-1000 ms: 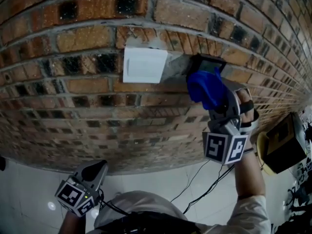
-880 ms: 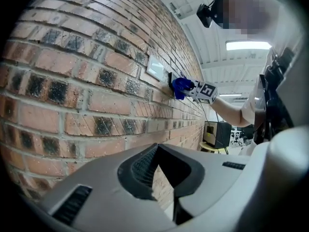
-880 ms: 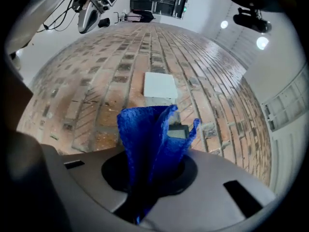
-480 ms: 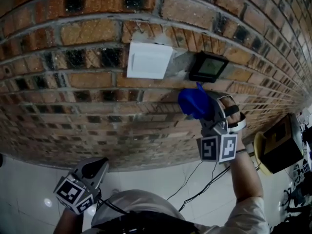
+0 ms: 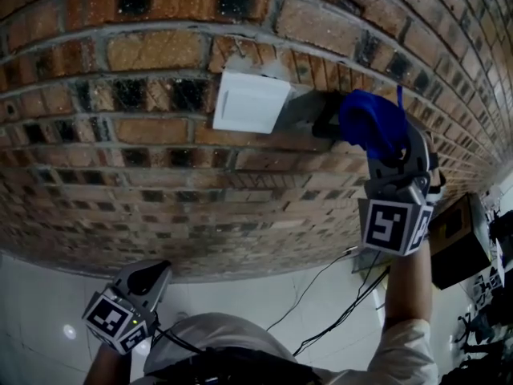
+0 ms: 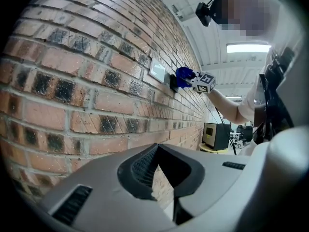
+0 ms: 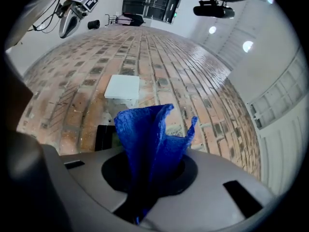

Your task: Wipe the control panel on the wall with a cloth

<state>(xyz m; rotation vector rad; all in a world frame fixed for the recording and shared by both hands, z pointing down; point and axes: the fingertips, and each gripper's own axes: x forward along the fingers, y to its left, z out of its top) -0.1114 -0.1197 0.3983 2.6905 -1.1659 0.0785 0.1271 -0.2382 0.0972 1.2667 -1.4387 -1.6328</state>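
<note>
A small black control panel (image 5: 325, 121) is set in the brick wall (image 5: 120, 159), right of a white square plate (image 5: 250, 101). A blue cloth (image 5: 370, 123) covers the panel's right part, and my right gripper (image 5: 378, 141) is shut on it. In the right gripper view the cloth (image 7: 149, 134) stands up between the jaws, with the panel (image 7: 104, 137) just left of it and the plate (image 7: 122, 87) beyond. My left gripper (image 5: 151, 277) hangs low at the left, away from the wall, shut on nothing. From the left gripper view the cloth (image 6: 183, 75) sits against the panel (image 6: 172, 83).
A dark box with a yellow front (image 5: 455, 239) stands at the right on a small table. Black cables (image 5: 333, 283) run over the white floor (image 5: 48, 295) below the wall. The person's forearm (image 5: 409, 295) reaches up behind the right gripper.
The right gripper with the cloth dropped below the panel, then rose up and to the right onto the panel's right side. The left gripper stayed low at the left.
</note>
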